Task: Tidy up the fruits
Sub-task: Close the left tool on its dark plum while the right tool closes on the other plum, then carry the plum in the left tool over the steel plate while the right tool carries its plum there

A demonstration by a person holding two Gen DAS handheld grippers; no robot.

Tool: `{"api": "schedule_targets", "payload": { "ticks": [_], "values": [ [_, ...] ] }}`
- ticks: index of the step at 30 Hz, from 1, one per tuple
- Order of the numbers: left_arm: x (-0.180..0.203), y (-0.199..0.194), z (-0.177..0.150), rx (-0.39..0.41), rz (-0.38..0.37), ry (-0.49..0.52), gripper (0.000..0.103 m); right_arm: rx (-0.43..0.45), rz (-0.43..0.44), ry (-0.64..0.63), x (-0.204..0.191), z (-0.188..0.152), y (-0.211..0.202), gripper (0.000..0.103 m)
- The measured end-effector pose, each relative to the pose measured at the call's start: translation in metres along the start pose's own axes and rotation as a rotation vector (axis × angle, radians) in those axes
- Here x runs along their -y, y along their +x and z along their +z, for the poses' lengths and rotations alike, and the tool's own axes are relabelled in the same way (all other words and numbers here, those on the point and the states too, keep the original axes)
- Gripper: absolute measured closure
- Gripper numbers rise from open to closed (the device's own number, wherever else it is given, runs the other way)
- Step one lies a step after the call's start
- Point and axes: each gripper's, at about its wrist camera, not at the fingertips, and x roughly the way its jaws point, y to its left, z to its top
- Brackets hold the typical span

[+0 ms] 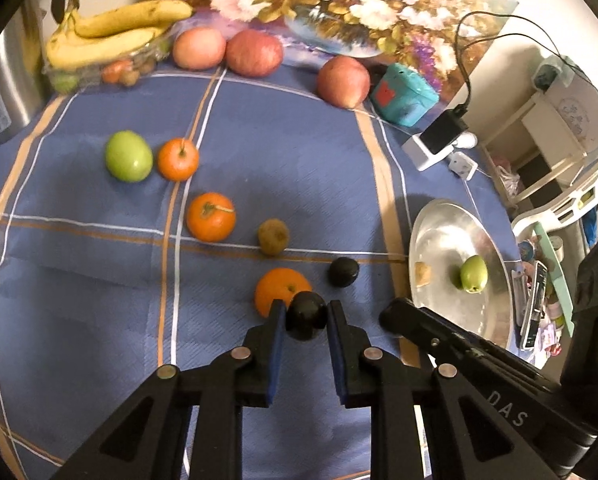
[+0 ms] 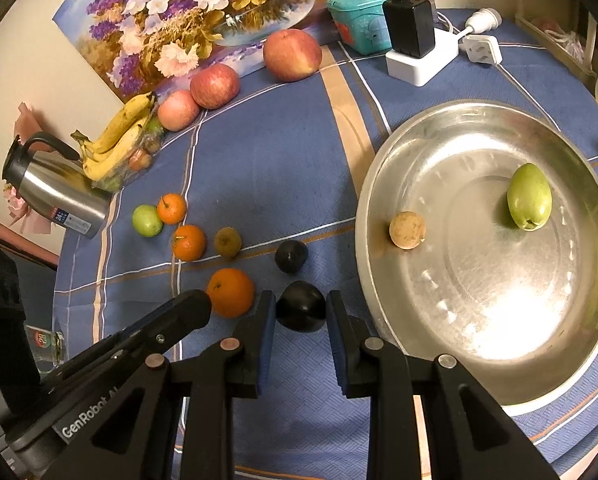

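Pick-up step, both sides at once: left gripper [image 1: 307, 314] clamped nearly shut on a dark plum [image 1: 306, 320], right gripper [image 2: 301, 312] likewise pinching a second dark plum [image 2: 301, 304], close by the orange [image 2: 231, 292] on the counter [image 2: 283, 184]. Next, probably: carrying both across to the steel basin [image 2: 369, 176] near the right gripper and releasing low, clear of the green fruit [image 2: 529, 196]. Legible: "GenRobot" and "DAS" on the gripper bodies — farther back, "24" on the steel flask [image 1: 7, 80].

"das" marks the right claw [image 1: 391, 316]; "genrobot" marks the left claw [image 2: 203, 304].
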Motion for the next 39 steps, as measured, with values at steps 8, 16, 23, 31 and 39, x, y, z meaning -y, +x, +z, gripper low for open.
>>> {"api": "schedule_targets", "payload": {
  "ticks": [8,16,23,31,39],
  "values": [
    [0.022,0.0,0.002,0.02,0.008,0.056,0.081,0.052,-0.057,0.042,0.018,0.006,-0.014,0.076],
    [0.067,0.011,-0.005,0.023,-0.009,0.178,0.081,0.105,-0.187,0.14,0.063,0.011,-0.032,0.076],
    [0.109,0.024,-0.014,0.027,-0.021,0.312,0.081,0.131,-0.221,0.188,0.089,0.012,-0.045,0.076],
    [0.132,0.042,-0.024,0.018,-0.013,0.397,0.081,0.136,-0.235,0.207,0.099,0.01,-0.047,0.076],
    [0.134,0.053,-0.028,0.001,0.004,0.423,0.081,0.097,-0.235,0.205,0.099,0.007,-0.039,0.076]
  ]
}}
